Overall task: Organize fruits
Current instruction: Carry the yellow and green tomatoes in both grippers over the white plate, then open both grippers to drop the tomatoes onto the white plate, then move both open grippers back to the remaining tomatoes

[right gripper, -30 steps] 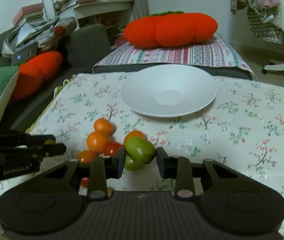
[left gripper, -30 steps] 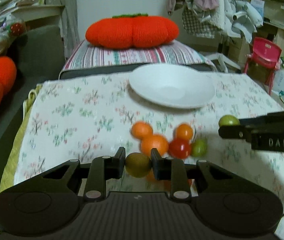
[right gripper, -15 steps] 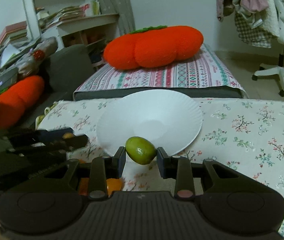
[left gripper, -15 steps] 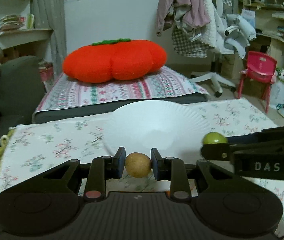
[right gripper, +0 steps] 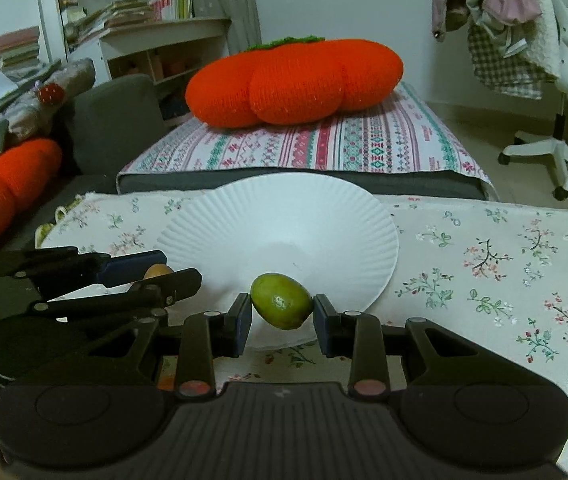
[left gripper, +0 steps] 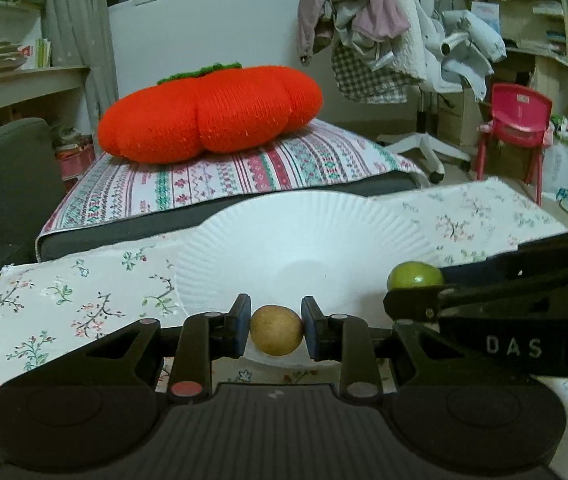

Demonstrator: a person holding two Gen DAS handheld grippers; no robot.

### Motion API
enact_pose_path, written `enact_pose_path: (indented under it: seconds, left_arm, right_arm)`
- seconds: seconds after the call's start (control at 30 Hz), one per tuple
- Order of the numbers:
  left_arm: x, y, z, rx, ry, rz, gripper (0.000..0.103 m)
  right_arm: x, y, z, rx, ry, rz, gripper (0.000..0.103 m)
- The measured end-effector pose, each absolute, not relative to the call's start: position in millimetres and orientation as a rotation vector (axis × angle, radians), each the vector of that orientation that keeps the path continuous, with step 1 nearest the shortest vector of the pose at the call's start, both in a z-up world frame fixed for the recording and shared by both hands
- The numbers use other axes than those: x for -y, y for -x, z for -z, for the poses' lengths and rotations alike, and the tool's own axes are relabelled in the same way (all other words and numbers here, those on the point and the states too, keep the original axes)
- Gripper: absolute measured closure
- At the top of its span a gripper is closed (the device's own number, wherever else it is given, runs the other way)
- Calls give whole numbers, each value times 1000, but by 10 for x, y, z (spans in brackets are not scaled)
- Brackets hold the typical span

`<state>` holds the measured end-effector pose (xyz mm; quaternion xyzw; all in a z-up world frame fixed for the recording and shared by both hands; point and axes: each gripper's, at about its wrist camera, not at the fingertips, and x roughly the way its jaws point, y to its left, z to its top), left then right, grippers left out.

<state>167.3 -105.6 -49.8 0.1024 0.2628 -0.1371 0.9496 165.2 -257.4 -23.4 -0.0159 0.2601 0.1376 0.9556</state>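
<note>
- Brown fruit (left gripper: 276, 335): I see a dull tan skin.
- Green fruit (right gripper: 282, 301): yellow-green.
- Paper plate (right gripper: 284, 216): white, ribbed rim.
- Tablecloth (right gripper: 484, 264): cream, small floral print.
- Cushion (left gripper: 208, 114): orange-red knit, green top.
- Grippers: black.

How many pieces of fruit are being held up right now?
2. A brown fruit sits between the left gripper fingers, a green fruit between the right gripper fingers, both near the white plate. Others may be hidden below.

White letters "DAS" stand on the right hand-held gripper (left gripper: 414, 288).
</note>
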Motion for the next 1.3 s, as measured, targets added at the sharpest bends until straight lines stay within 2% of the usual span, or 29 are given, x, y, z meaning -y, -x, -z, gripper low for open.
enact_pose_path:
  seconds: [0.1,0.17,0.37,0.43,0.57,0.83,0.93,1.07,1.3]
  left_arm:
    - [1059,-1689,547,-550,-219,275,89]
    - [1051,-1689,556,-556,-222,273,77]
    - [921,-1669,421,-552,-148,253,72]
    - [853,-1665,361,-561,-102,242,72]
    - [769,-1634,307,-586,-69,217,70]
    - [543,-1369,184,-615,-26,181,65]
    - [485,-1244,155,-628,-9,179,62]
    - [482,-1112,170,-674,-12,164,62]
    - [418,-796,248,-749,50,168,61]
  right_arm:
    - [2580,-1664,247,-530,30,-277,72]
    - [2581,-1658,250,-534,28,-270,71]
    - [2726,-1598,136,-507,-36,-239,61]
    - [2799,-1571,86,-491,-64,-217,51]
    - [2901,-1535,51,-473,-110,-195,40]
    - [2878,-1309,19,-448,-129,-216,13]
    - [2843,-1149,5,-439,-140,-230,6]
    - [2823,-944,-9,-433,-166,-244,0]
    - [2852,-753,1,-449,-225,-222,1]
